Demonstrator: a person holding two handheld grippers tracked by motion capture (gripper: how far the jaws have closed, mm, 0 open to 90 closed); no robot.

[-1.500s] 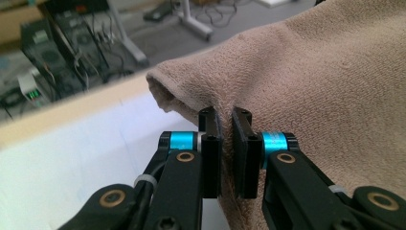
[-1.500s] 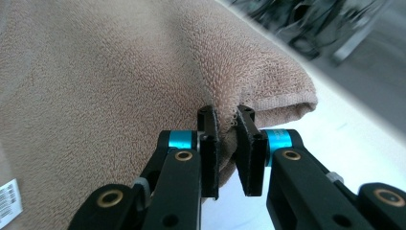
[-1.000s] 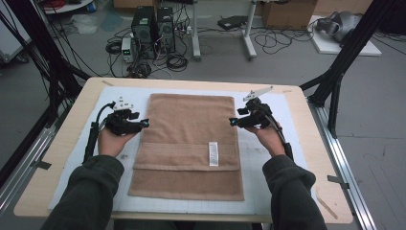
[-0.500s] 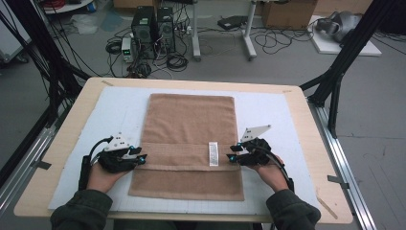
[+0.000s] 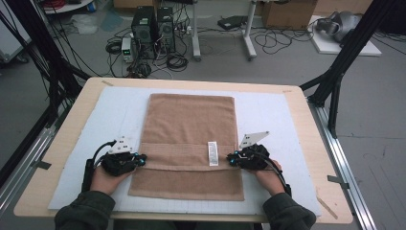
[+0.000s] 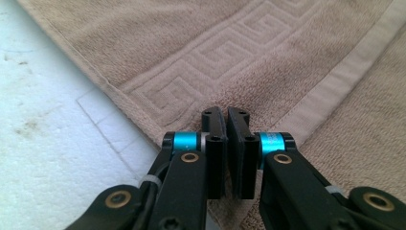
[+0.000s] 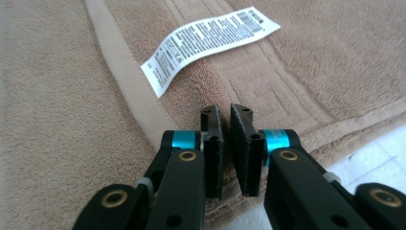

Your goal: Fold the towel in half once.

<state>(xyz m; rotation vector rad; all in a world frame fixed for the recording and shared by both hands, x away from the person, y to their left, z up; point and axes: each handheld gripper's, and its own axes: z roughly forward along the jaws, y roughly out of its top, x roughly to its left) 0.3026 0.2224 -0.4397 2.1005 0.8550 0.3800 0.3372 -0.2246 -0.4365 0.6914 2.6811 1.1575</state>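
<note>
A brown towel lies flat on a white foam board, with a folded band across its near part. On that band sits a white care label, which the right gripper view shows just ahead as the label. My left gripper rests at the band's left edge and my right gripper at its right edge. In the left gripper view my left gripper is shut over the towel with no cloth between the jaws. My right gripper is likewise shut just above the towel.
The foam board covers most of a wooden table. Black frame legs stand at the right and left corners. Computers and cables lie on the floor beyond the far edge.
Both hands have drawn back toward the near edge, from beside the towel's middle to the ends of the folded band. The towel itself has not shifted.
</note>
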